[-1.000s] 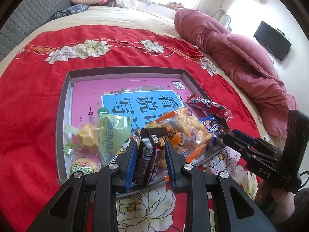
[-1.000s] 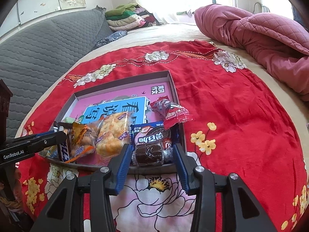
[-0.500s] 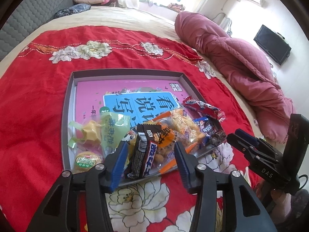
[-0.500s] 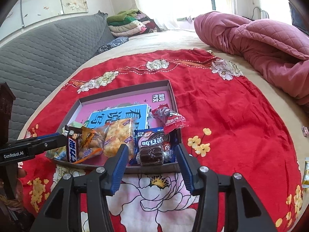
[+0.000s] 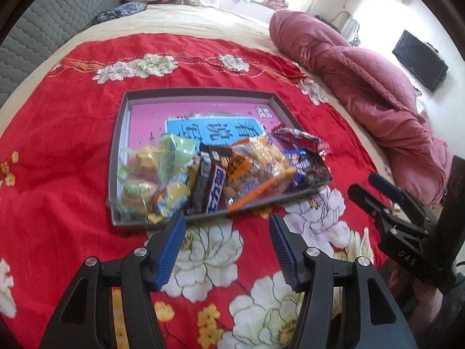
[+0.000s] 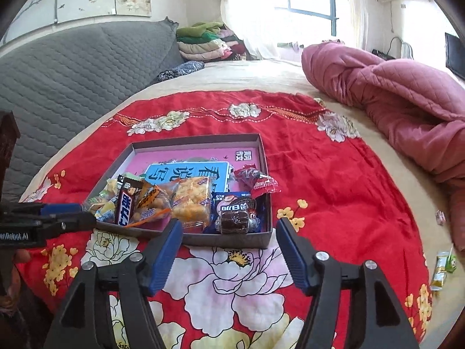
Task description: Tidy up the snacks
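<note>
A grey shallow box [image 5: 200, 91] [image 6: 263, 160] with a pink and blue printed bottom lies on a red floral cloth. Several snack packs fill its near end: a dark chocolate bar [image 5: 210, 184] [image 6: 125, 203], an orange puffed-snack bag [image 5: 255, 165] [image 6: 191, 202], a blue cookie pack [image 6: 237, 213] and a red wrapper [image 6: 255, 179]. My left gripper [image 5: 226, 234] hangs just in front of the box, jaws opening, nothing between them. My right gripper [image 6: 229, 240] is likewise short of the box's near wall, jaws opening and empty.
A crumpled pink quilt [image 6: 392, 87] lies at the right of the bed. A grey quilted headboard [image 6: 72, 67] and folded clothes [image 6: 209, 40] stand at the back. One small green-yellow snack pack [image 6: 443, 267] rests on the bare sheet right of the red cloth [image 6: 334, 174].
The left gripper let go of the chocolate bar and the right let go of the brown cookie pack; both jaws widened and drew back and up from the box.
</note>
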Available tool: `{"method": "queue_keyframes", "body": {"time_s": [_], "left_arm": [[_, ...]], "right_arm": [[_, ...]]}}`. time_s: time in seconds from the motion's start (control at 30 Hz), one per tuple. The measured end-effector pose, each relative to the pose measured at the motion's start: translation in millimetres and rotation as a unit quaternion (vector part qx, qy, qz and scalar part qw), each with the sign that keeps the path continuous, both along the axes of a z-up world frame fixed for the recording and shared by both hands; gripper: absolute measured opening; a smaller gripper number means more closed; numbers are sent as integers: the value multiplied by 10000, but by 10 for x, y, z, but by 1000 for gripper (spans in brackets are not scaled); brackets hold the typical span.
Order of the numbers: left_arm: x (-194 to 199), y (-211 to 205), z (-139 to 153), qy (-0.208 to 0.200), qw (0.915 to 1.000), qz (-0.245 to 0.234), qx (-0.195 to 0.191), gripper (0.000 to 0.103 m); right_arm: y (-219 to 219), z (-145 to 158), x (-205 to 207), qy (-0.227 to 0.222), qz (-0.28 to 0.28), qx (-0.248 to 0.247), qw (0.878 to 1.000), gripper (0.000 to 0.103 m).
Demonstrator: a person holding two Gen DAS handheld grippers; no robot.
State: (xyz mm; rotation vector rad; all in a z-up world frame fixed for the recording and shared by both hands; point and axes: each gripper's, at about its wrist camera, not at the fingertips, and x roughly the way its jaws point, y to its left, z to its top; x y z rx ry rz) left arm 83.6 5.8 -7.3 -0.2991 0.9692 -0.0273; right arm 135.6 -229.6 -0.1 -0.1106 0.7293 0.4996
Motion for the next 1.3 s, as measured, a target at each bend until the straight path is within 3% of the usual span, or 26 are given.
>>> {"method": "queue_keyframes", "body": {"time_s": [0.13,0.27,0.63,1.3], "left_arm": [[-78,-54,-16,106,9999,33,88,62],[-162,-79,-19,149,9996,152,161,72],[-449,-99,-56,386,9975,584,49,73],[-527,-165,-17,338,9976,514,314,73]], "right_arm": [[-21,41,-49,-2,-18,60,10000,73],[-40,44,-110,75,-115,72,9999,80],[-78,8,-394,269,-94,-83,9996,83],[-124,23,-485,414,-150,1,9990,86]]}}
